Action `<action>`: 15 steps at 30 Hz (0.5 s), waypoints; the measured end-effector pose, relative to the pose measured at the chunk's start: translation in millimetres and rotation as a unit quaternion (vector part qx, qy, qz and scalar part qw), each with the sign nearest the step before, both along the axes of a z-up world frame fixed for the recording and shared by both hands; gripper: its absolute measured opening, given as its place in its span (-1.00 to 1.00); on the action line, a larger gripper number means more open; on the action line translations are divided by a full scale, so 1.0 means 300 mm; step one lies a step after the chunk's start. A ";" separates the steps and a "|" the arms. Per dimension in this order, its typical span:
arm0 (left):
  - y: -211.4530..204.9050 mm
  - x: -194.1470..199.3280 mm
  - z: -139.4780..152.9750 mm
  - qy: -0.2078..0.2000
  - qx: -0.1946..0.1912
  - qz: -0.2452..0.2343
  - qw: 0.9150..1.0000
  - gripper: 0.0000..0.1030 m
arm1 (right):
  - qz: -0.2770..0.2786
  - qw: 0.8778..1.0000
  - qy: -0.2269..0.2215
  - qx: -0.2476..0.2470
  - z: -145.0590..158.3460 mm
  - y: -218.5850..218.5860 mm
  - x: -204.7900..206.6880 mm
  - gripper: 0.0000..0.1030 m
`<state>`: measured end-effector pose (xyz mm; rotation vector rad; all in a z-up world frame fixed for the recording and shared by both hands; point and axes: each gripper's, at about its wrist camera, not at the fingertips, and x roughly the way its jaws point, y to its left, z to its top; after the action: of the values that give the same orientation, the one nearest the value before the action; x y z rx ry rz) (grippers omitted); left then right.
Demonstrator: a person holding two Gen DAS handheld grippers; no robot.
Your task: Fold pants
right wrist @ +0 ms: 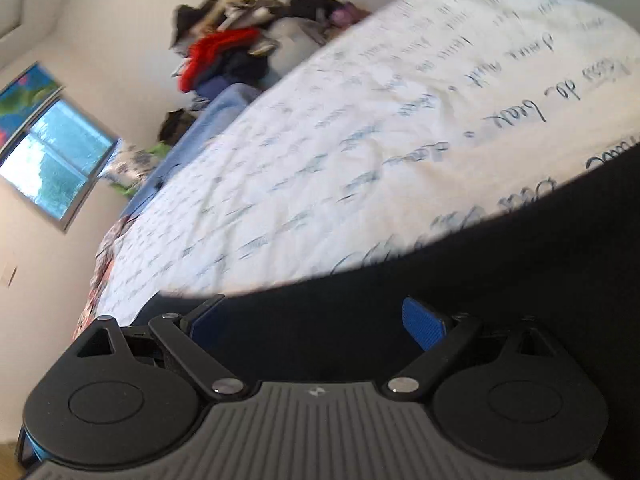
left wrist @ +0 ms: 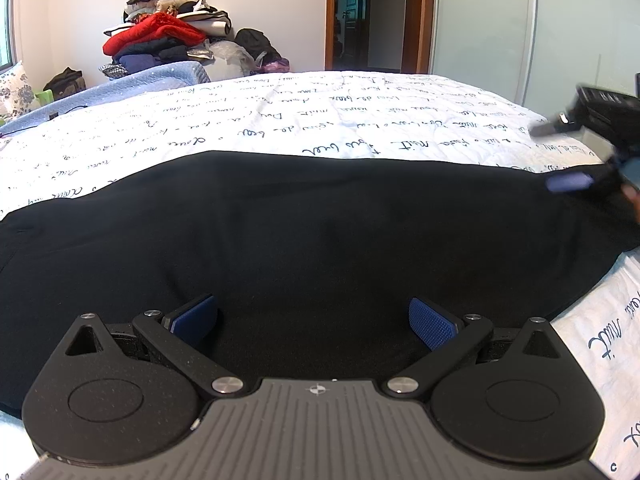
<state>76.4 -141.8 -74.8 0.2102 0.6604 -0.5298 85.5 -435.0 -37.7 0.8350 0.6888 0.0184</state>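
Where both tongs (left wrist: 313, 322) gape, black pants (left wrist: 320, 220) lie beneath.

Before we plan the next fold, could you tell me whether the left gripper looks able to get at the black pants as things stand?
Probably yes. The left gripper is open just above the black pants, which lie flat on the bed, with nothing between the pads and the cloth.

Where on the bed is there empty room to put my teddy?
The white quilt is bare beyond the black pants, up to its far edge, and at the near right corner. Crowded: the clothes pile behind the bed.
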 end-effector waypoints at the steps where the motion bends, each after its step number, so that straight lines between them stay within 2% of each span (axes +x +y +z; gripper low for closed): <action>1: 0.000 0.000 0.000 0.000 0.000 0.000 1.000 1.00 | -0.009 1.000 -0.013 0.008 -0.005 -0.028 0.012 0.83; 4: 0.000 0.001 0.000 0.000 0.000 0.000 1.000 1.00 | -0.032 0.999 -0.003 0.041 -0.018 -0.089 0.046 0.82; 6: 0.000 0.000 0.000 0.001 0.000 0.000 1.000 1.00 | -0.028 0.999 0.003 0.035 -0.010 -0.093 0.049 0.82; 8: 0.002 0.000 0.000 0.001 -0.001 0.000 1.000 1.00 | -0.054 0.998 0.009 0.020 0.027 -0.082 0.005 0.83; 10: 0.003 0.000 0.000 0.001 -0.002 0.000 1.000 1.00 | -0.072 0.997 -0.026 0.012 0.081 -0.061 -0.099 0.83; 12: 0.003 0.000 0.000 0.001 -0.002 0.000 1.000 1.00 | -0.103 0.990 -0.090 0.026 0.114 -0.047 -0.255 0.83; 14: 0.003 0.000 0.000 0.002 -0.001 0.000 1.000 1.00 | -0.169 0.976 -0.132 0.047 0.105 -0.057 -0.430 0.83; 15: 0.004 0.000 0.000 0.002 -0.002 -0.001 1.000 1.00 | -0.210 0.966 -0.136 0.067 0.078 -0.083 -0.510 0.83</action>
<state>76.5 -140.7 -74.8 0.2066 0.6632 -0.5325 -67.5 -460.0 -14.2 1.0723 0.2436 -0.2022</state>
